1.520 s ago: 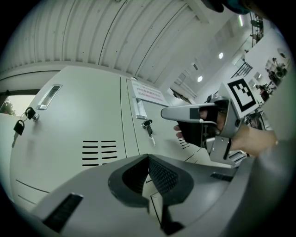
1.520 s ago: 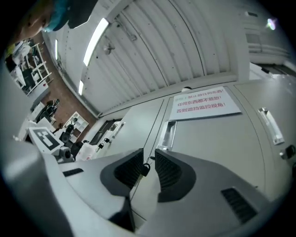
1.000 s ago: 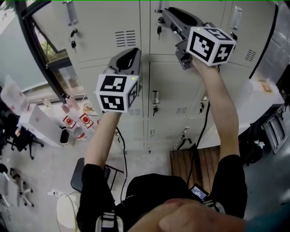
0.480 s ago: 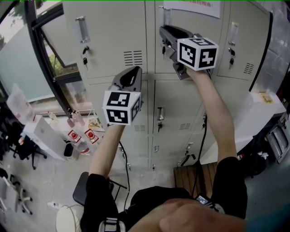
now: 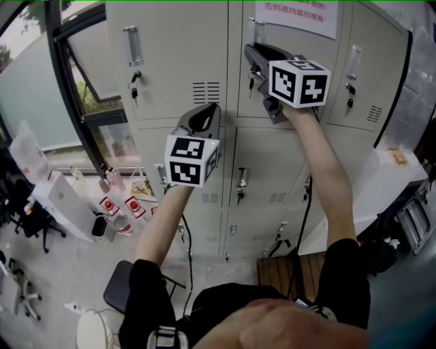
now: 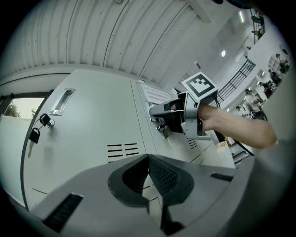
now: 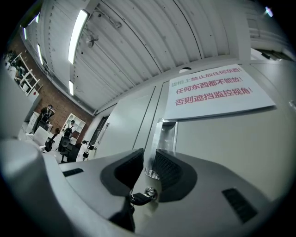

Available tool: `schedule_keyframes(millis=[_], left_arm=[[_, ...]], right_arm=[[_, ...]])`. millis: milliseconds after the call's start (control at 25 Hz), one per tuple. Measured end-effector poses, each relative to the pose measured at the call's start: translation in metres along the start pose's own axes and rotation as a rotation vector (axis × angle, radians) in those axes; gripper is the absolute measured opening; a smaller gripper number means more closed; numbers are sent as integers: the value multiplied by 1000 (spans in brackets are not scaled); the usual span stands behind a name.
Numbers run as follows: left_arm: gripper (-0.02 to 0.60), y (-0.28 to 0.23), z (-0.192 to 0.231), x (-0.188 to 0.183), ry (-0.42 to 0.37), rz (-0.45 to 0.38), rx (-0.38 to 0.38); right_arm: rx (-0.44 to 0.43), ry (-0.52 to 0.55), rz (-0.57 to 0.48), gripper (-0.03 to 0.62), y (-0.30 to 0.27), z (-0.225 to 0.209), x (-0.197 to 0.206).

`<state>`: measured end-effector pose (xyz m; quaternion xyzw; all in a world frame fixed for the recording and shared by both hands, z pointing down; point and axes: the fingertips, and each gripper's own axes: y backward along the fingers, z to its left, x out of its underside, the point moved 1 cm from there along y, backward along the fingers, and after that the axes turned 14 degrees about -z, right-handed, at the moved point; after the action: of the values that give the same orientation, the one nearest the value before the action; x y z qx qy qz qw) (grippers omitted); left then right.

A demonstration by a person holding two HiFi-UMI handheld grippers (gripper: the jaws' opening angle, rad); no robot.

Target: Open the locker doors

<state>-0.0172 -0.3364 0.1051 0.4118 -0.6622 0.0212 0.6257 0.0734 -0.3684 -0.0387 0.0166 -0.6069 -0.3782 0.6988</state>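
**Opening step at the upper middle locker.** The locker bank (image 5: 177, 61) fills the wall, and every door in view lies shut. The door in hand (image 5: 293, 82) is the one bearing the printed notice (image 5: 296, 17). Its chrome handle (image 5: 258, 28) stands just left of the notice, and a key (image 7: 138, 198) sits in the lock below and left of it.

The right gripper (image 5: 250, 53) reaches up to a point left of and slightly below the notice. In the right gripper view its fingers (image 7: 169, 169) stand on either side of the handle's lower end and appear to clamp it. The left gripper (image 5: 211, 109) hangs well below and left of the notice, in front of the seam between two locker columns. Its fingers (image 6: 162, 173) are pressed together at the tips with nothing between them.

The step in hand is judged to be the grasp on the first handle. The next move would call for a firm hold and a pull away from the bank, swinging the door about its hinge. Whether the lock is released cannot be told.

**Room.** A white surface (image 5: 392, 170) lies below and right of the notice. A large window (image 5: 41, 82) stands far to the notice's left. On the pale floor (image 5: 61, 266) below and left of the notice are red-labelled bottles (image 5: 109, 203) and a dark seat (image 5: 122, 290). Wooden slats (image 5: 276, 269) lie far below the notice.
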Motion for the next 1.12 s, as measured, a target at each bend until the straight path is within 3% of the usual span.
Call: schedule_keyframes(millis=[240, 760, 1120], left_arm=[[9, 1, 0, 1, -9, 9, -3], [9, -7, -20, -8, 4, 3, 23], [9, -7, -52, -21, 87, -14, 67]], right_arm=[[-28, -58, -5, 89, 4, 1, -1], [-117, -47, -23, 89, 35, 19, -28], [-140, -53, -40, 89, 73, 29, -52]])
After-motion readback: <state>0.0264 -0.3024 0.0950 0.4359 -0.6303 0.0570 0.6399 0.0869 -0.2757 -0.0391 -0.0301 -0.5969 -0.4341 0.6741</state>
